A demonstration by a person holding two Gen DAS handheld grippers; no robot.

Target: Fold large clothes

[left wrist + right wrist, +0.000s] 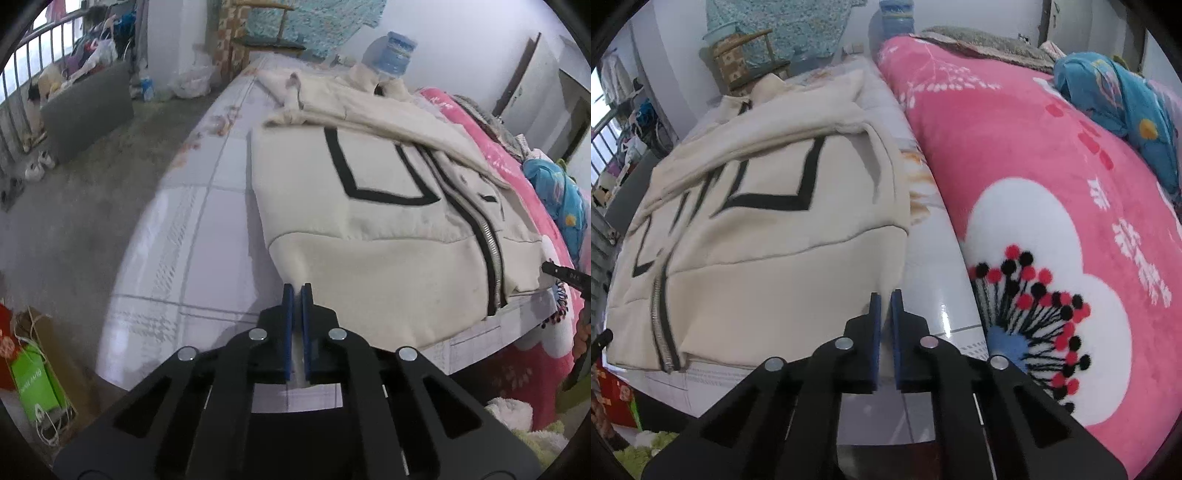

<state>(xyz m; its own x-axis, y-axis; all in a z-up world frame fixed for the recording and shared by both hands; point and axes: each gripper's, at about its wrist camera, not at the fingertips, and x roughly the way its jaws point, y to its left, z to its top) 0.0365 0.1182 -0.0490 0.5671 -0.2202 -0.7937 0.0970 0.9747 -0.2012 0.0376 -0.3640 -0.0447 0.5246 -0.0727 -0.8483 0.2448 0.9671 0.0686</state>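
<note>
On the bed [177, 236], both claws pinch the jacket's [369, 221] hem corners.

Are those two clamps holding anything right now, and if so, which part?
Both grip the cream jacket by its hem. The left gripper pinches one bottom corner, the right gripper the other. Their jaws are shut on the fabric.

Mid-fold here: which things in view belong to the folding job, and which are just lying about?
Job:
- cream fleece zip jacket with black lines, sleeves folded across it
- left gripper, shut on its hem corner
- right gripper, shut on the other hem corner
- pale checked bedsheet under the jacket

Lying about:
- pink flowered plush blanket
- blue patterned bundle
- blue water jug
- green box
</note>
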